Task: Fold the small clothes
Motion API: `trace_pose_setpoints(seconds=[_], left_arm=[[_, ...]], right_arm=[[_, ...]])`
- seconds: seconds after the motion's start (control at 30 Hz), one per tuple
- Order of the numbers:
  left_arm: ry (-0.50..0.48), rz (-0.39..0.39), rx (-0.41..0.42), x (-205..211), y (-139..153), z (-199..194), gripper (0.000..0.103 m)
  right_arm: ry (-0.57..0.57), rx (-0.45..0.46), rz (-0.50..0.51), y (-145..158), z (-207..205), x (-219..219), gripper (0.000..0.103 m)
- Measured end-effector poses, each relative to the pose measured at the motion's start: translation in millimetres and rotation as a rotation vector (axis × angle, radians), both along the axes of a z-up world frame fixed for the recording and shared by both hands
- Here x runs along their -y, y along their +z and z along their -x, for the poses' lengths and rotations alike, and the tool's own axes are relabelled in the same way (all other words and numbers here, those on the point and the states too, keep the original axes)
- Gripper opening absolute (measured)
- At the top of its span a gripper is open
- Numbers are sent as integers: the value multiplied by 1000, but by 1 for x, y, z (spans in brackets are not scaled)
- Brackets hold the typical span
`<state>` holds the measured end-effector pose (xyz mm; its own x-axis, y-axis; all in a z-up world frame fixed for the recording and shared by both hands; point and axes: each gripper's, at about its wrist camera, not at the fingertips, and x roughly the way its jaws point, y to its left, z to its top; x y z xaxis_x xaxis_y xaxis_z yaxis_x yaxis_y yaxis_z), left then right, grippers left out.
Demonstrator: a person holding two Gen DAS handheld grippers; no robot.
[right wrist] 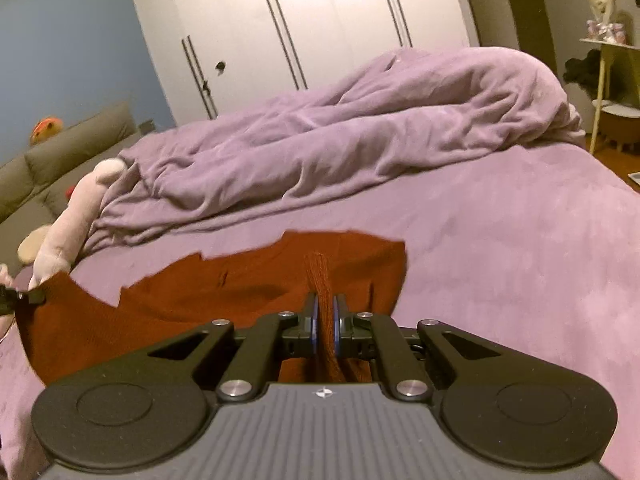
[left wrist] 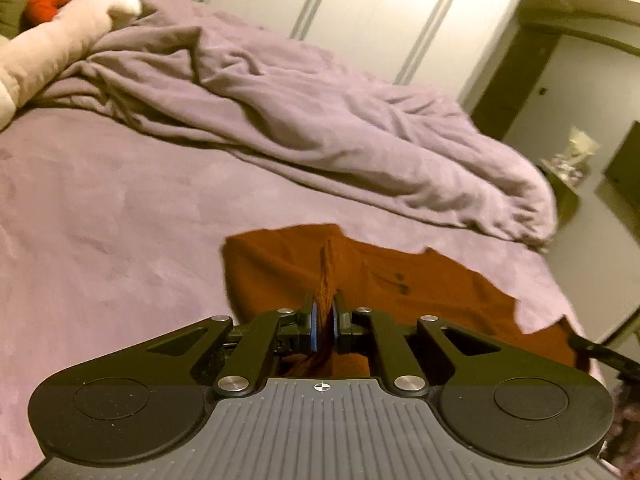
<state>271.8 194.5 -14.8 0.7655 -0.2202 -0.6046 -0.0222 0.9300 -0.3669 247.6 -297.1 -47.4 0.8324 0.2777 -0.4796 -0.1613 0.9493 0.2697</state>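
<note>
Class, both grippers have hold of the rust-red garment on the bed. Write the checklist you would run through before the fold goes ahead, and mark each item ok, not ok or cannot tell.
1. Left gripper shut on the rust-red garment, fabric pinched between its pads: ok.
2. Right gripper shut on the same garment: ok.
3. Both grips on matching corners or hem: cannot tell, the edges are hidden under the grippers.
4. Garment lying smooth: not ok, ridges rise at each pinch.
5. Bed sheet beyond the garment free for the fold: ok.
6. Crumpled duvet apart from the garment: ok.
</note>
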Motion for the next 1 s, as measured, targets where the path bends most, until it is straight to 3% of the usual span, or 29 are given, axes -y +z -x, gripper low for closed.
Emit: trace_pose_setpoints(seconds=[0.17,0.3,0.37,0.5,0.57,0.63,0.77,0.87,1.0], left_arm=[[40,-27,-123,-2,-46,-32,9],[-21,-43,-198,3,-72,-32,13],[-40,-53,-194,4,-75,-28,28],[-53,11,-191,0,-74,-25,30],[-65,31,-186,-2,-71,-23,30],[-78,32,-188,0,-70,-21,30],[-98,45,-187,1,-67,-19,35],[-112,36,-183,4,-67,-20,48],[-117,12,-233,11,-80,-29,47]], right_arm=[[-64,-99,34,-29,-44,-4,7],[-59,-212,76,-53,-60,-6,7],[-38,-214,90,-57,-59,-8,9],[-36,-204,69,-53,-57,-5,19],[-22,-173,54,-48,-52,-6,33],[0,-142,53,-43,-47,-6,39],[19,-125,36,-39,-40,-4,45],[30,-112,69,-37,-40,-7,48],[53,-179,89,-48,-50,-15,48]])
